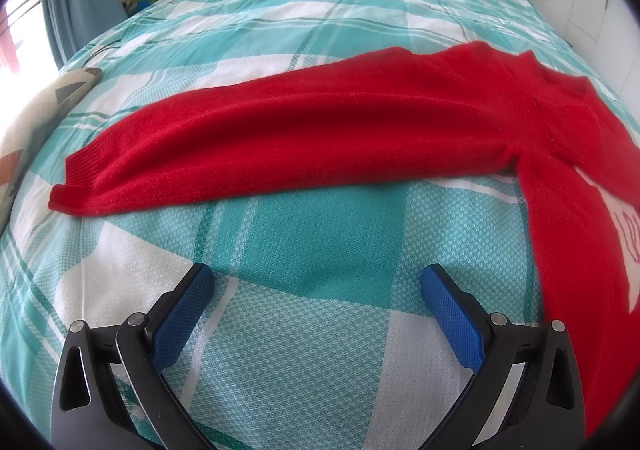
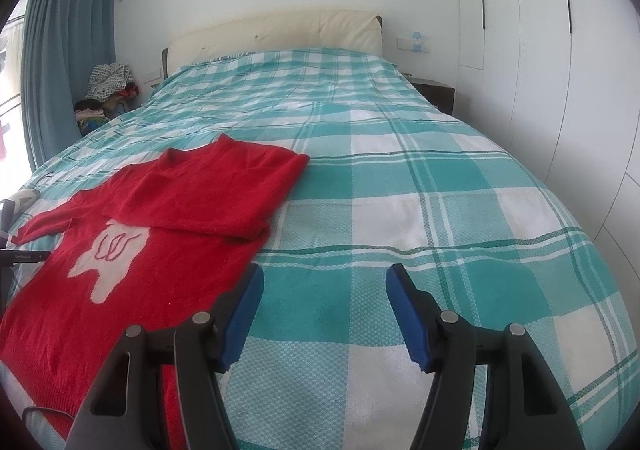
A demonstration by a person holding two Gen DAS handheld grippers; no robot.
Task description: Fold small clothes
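Left tongs (image 1: 318, 292) nearest, blue pads spread wide, nothing between them; they hang over bare checked bedspread (image 1: 280, 350) just short of the sweater. Right tongs (image 2: 324, 304) likewise wide apart and empty, over the bedspread just right of the sweater's right edge.

Red sweater (image 2: 160, 258) lies flat, front up, on the near left part of the bed, white motif (image 2: 108, 258) showing on the chest. Its right sleeve (image 2: 224, 186) is already folded in across the upper body. Its left sleeve (image 1: 280, 138) lies stretched straight out to the left, cuff (image 1: 76, 186) at the far left end, flat on the bedspread.

Judged step: one sleeve in, other sleeve due. Next move likely calls for the left tongs to reach forward and left, pinch the cuff, and carry it right across the chest.

Further back: headboard cushion (image 2: 276, 32), clothes pile (image 2: 108, 90) by the curtain.
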